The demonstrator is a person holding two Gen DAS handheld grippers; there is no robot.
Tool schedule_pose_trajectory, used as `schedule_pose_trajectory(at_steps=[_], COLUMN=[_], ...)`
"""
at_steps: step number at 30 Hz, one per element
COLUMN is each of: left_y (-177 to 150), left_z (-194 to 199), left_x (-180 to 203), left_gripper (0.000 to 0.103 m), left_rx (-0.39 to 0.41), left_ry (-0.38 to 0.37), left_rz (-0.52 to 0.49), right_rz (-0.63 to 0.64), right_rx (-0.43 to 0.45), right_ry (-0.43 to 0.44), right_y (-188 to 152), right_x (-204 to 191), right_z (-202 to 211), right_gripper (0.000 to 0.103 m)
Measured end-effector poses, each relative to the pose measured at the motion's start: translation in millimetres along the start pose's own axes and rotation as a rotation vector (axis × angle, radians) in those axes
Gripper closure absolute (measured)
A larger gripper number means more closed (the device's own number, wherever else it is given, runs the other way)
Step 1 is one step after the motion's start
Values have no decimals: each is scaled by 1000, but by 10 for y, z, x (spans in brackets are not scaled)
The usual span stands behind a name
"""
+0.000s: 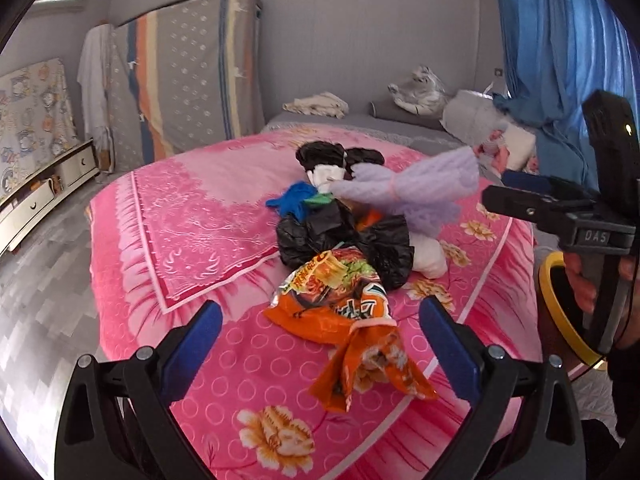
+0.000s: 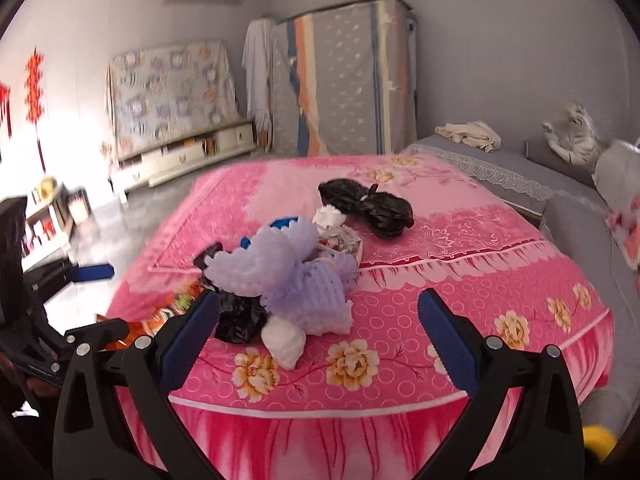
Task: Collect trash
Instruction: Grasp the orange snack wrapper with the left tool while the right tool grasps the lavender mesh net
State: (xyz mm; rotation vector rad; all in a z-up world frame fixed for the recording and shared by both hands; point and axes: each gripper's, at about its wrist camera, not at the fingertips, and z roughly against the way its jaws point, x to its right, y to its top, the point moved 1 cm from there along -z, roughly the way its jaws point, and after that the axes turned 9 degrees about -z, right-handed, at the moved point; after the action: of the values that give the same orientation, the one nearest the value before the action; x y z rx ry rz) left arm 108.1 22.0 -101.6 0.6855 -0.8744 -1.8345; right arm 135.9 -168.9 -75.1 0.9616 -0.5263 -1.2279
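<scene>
A heap of trash lies on the pink floral blanket (image 1: 192, 240). Nearest in the left wrist view is an orange snack wrapper (image 1: 340, 312), lying between and just beyond the fingers of my open left gripper (image 1: 324, 340). Behind it sit a crumpled black bag (image 1: 320, 236), a blue scrap (image 1: 294, 198), a purple foam net (image 1: 412, 192) and white paper (image 1: 430, 258). My right gripper (image 2: 320, 336) is open and empty, hovering before the purple foam net (image 2: 288, 276) and a white wad (image 2: 286, 340). A tied black bag (image 2: 372, 204) lies farther back.
The right gripper (image 1: 516, 196) comes in from the right edge, held by a hand (image 1: 580, 280). The left gripper (image 2: 116, 298) shows at the left of the right wrist view. A grey sheet (image 2: 500, 164) with folded cloth and a plush toy lies behind; a covered wardrobe (image 2: 344, 80) stands against the wall.
</scene>
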Motion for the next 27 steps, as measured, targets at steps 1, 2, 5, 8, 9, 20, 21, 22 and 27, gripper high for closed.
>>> schedule_pose_trajectory(at_steps=[1,2,5,8,9,20,21,22,27], left_y=[11,18,24,-2,-8,-85,-107,-123,-149], left_z=[-33,-63,-170,-295,-323,-438,-455,-474,-494], left_x=[10,15,11,-27,-42,-108,-122,-134,-146], left_gripper=[8,8,8,8,8,11,16,23,52], left_rx=[-4,-7,-38,-82,-87,-104,-110,-117,-121], left_ry=[0,-3,-41,-53,-53,-33,-42,-56,-92], left_rz=[-8,-11,1,26,31,58,68,79,105], right_rz=[17,30,-2,0,5,-28,-30,-33,-76], right_rx=[-12,-26,-40,-45,-53,-105,-108,-113,-121], right_ry=[-4,8,54,46,49,67,61,57,53], right_y=[10,27,70,93,92,98,94,91,90], right_x=[-20,-39,-18,-20,-31,-63,-62,-61,-13], right_z=[-45,-94,-197,-290,-321,-598,-602,-621,-637], right_gripper=[8,8,8,8,8,28,32,33,64])
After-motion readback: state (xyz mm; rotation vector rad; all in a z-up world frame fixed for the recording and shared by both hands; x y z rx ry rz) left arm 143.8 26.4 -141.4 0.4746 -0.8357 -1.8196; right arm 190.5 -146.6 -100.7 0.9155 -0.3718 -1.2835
